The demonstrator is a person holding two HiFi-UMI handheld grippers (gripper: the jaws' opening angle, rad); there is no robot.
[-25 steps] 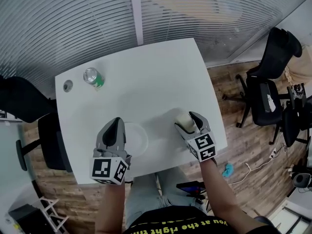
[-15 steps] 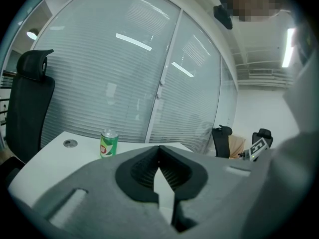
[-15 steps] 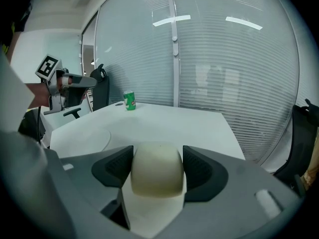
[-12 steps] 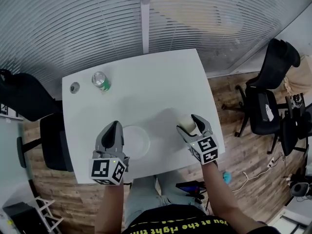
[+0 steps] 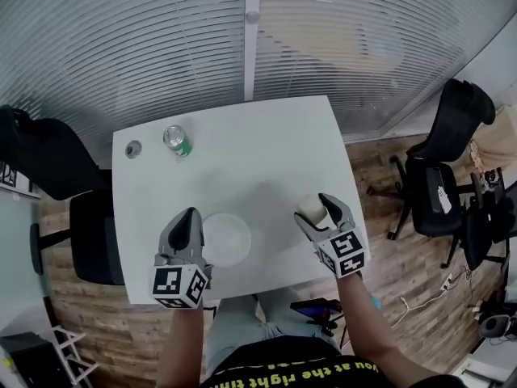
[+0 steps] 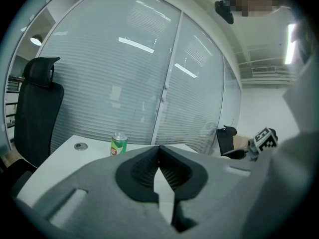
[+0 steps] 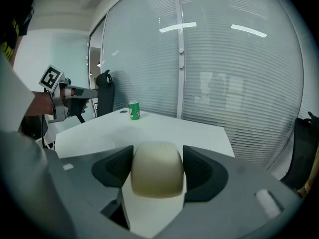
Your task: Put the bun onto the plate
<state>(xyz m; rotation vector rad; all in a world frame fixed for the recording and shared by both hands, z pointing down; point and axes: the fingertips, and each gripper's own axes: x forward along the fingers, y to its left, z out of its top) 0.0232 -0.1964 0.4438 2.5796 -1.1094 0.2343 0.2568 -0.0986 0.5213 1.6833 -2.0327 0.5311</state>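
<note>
A pale round bun (image 5: 308, 208) sits between the jaws of my right gripper (image 5: 317, 203), which is shut on it near the table's right edge. In the right gripper view the bun (image 7: 157, 176) fills the gap of the right gripper (image 7: 157, 169), touching both pads. The white plate (image 5: 225, 240) lies on the white table (image 5: 242, 160) to the left of the bun, near the front edge. My left gripper (image 5: 191, 214) hovers at the plate's left rim. Its jaws (image 6: 159, 151) are shut with nothing between them.
A green drink can (image 5: 178, 141) stands at the table's back left, with a round cable grommet (image 5: 133, 148) beside it. Black office chairs stand left (image 5: 48, 164) and right (image 5: 448, 164) of the table. Window blinds run behind it.
The head camera has shifted, so the table sits lower in view. Both grippers keep their places relative to the plate, and the right stays shut on the bun.
</note>
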